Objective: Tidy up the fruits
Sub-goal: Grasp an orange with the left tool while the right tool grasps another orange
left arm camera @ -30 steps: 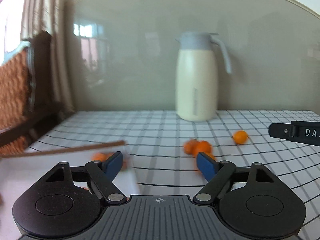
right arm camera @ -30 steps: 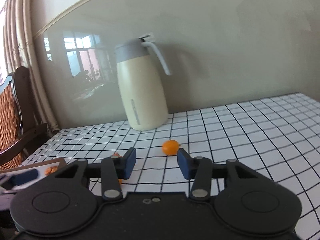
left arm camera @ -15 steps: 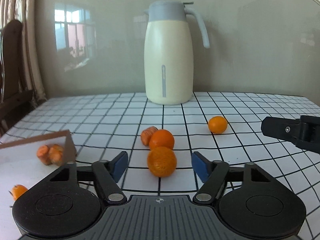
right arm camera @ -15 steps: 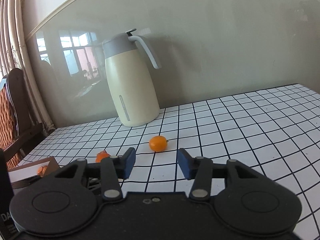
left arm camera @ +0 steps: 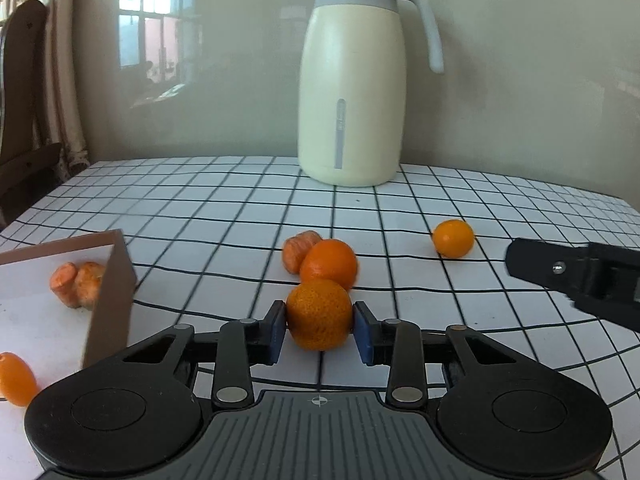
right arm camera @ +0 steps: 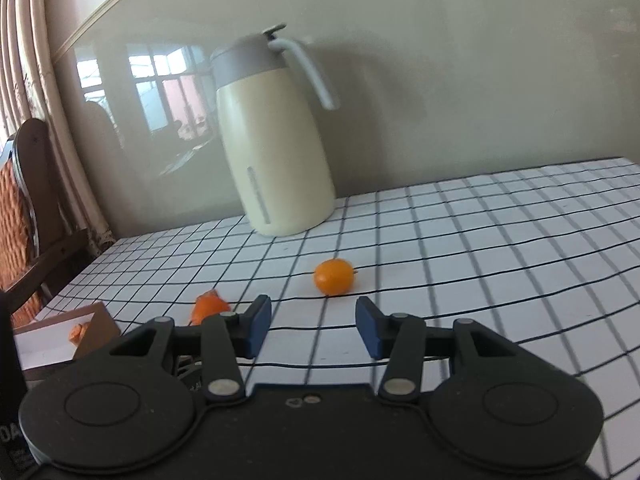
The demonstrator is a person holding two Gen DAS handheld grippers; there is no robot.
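A rough-skinned mandarin (left arm camera: 319, 320) sits on the checked tablecloth between the blue pads of my left gripper (left arm camera: 319, 327). The jaws are closing, and both pads touch its sides. Right behind it lie a smoother mandarin (left arm camera: 329, 264) and a peeled mandarin (left arm camera: 298, 252). Farther right is a small kumquat (left arm camera: 453, 238), which the right wrist view shows as the kumquat (right arm camera: 334, 277) just ahead of my right gripper (right arm camera: 312, 326). That gripper is open with nothing between its fingers. A brown-walled box (left arm camera: 112, 292) at the left holds peeled pieces (left arm camera: 76, 288) and a small orange fruit (left arm camera: 16, 378).
A cream jug with a grey lid (left arm camera: 352, 80) stands at the back of the table by the glossy wall. One black finger of the right gripper (left arm camera: 576, 276) reaches in from the right edge of the left wrist view. A wooden chair (right arm camera: 28, 208) stands past the table's left edge.
My left gripper swung from the box toward the cluster of mandarins, dropped lower, and its jaws closed in on the nearest one. The right gripper moved closer to the kumquat.
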